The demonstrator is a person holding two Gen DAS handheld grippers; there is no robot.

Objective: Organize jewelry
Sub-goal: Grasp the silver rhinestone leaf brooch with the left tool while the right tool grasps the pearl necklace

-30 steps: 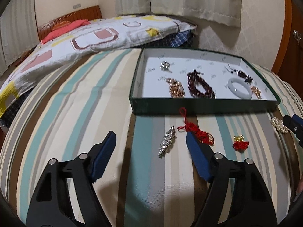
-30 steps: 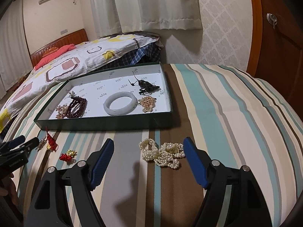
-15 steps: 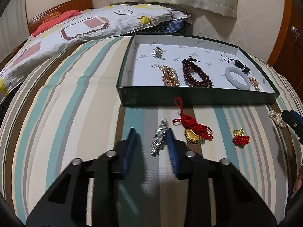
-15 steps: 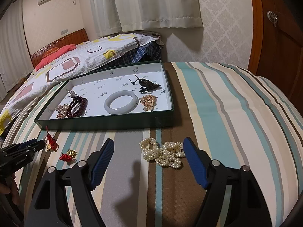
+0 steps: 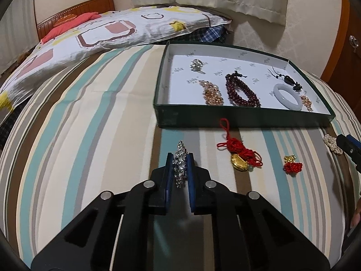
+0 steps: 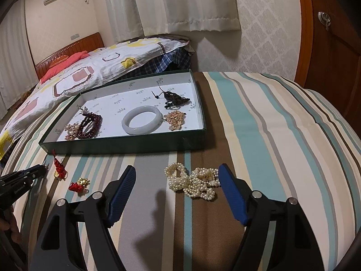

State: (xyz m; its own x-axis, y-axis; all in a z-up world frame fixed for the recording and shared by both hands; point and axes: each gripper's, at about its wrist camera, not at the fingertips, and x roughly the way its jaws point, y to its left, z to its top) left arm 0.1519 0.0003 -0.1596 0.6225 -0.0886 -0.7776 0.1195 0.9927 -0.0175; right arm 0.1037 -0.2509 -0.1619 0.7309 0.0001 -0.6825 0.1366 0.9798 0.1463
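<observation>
Between the left hand-held gripper's (image 5: 179, 169) blue pads sits the rhinestone bracelet (image 5: 180, 161), clamped.

Green shallow box (image 5: 239, 118), white-lined, lies open on the striped cloth. Inside, left to right in the left wrist view: a silver ornament (image 5: 196, 65), a gold-toned bracelet (image 5: 211, 92), a dark red bead bracelet (image 5: 241, 90), a pale jade bangle (image 5: 287, 96), a black corded pendant (image 5: 291, 81), a small gold piece (image 5: 307, 102). Outside, near the front wall: a rhinestone bracelet (image 5: 180, 162) pinched between blue pads, a red-cord gold charm (image 5: 240, 155), a small red tassel charm (image 5: 292, 164), a heaped pearl strand (image 6: 193, 180).
</observation>
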